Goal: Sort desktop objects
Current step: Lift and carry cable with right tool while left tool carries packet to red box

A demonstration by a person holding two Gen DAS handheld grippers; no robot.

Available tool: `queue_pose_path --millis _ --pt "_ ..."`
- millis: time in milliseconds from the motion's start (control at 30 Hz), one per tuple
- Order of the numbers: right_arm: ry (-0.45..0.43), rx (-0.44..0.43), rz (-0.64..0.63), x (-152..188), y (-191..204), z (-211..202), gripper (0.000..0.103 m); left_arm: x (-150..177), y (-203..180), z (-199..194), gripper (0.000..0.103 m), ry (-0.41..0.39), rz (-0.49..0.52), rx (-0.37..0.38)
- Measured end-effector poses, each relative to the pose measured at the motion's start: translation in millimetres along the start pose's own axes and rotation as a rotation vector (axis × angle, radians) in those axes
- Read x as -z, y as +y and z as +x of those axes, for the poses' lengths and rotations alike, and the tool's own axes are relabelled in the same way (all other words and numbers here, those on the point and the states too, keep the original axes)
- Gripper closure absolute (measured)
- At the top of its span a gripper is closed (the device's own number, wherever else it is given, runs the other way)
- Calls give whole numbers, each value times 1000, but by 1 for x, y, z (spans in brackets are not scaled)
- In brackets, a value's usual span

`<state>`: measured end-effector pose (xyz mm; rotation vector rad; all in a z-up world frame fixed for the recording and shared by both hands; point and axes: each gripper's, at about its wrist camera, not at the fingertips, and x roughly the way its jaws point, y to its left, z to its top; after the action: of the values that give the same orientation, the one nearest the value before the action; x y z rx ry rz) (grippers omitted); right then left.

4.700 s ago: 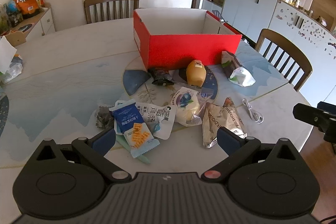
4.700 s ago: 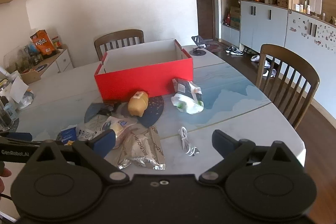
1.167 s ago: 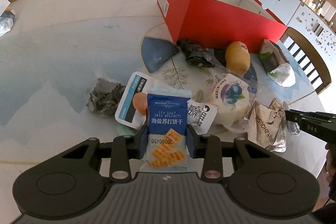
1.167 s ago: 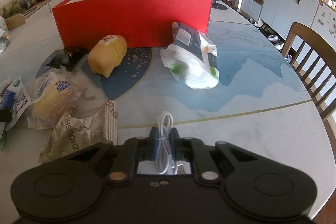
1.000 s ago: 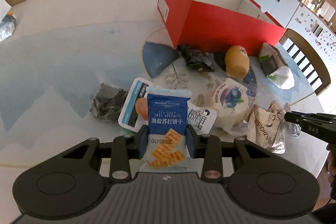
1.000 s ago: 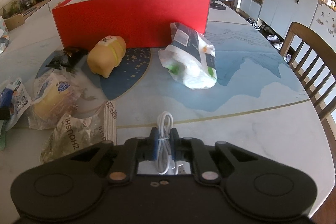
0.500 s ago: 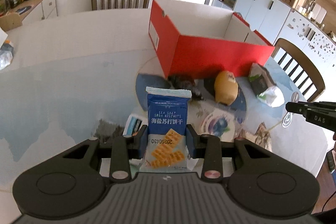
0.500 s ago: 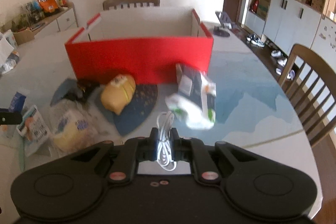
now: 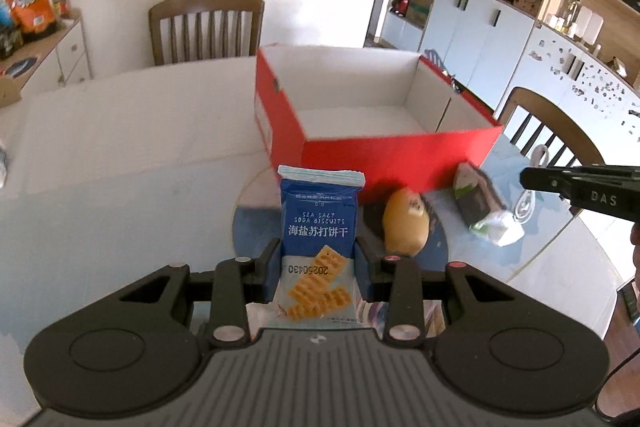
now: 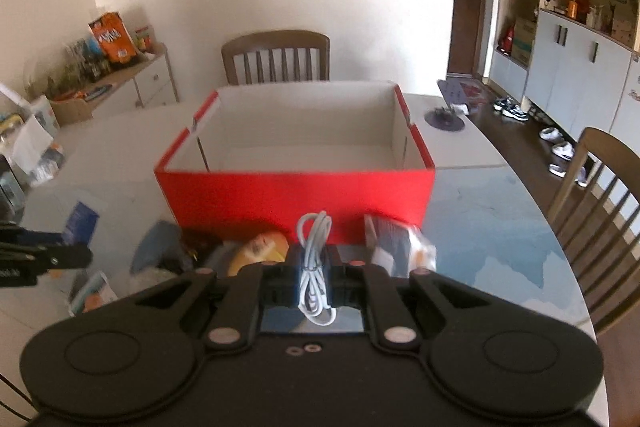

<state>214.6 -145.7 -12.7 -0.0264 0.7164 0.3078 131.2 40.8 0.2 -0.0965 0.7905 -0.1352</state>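
My left gripper (image 9: 318, 255) is shut on a blue soda biscuit packet (image 9: 318, 223) and holds it above the table, in front of the open red box (image 9: 400, 151). My right gripper (image 10: 314, 267) is shut on a coiled white cable (image 10: 314, 247), raised in front of the same red box (image 10: 296, 191), whose white inside shows nothing in it. The right gripper with the cable (image 9: 528, 203) also shows at the right edge of the left wrist view. The left gripper with the packet (image 10: 82, 223) shows at the left of the right wrist view.
A yellow bun (image 9: 404, 223), a dark packet (image 9: 372, 223) and a green-white bag (image 9: 484, 211) lie on the table before the box. More snack packets (image 10: 92, 291) lie lower left. Wooden chairs (image 9: 206, 27) (image 10: 600, 195) stand behind and right of the table.
Both grippers have risen from the table with their loads and moved toward the red box. The box interior now shows in both views.
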Motion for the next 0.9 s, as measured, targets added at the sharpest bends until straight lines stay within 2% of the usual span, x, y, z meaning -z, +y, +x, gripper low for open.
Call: queue_pose_path --millis 500,900 --pt "-42 -66 -22 -60 -8 18 92 -67 -42 25 67 -51 74 -8" --pt "-42 -124 -63 -101 -16 46 92 -114 -47 62 67 -31 60 -50"
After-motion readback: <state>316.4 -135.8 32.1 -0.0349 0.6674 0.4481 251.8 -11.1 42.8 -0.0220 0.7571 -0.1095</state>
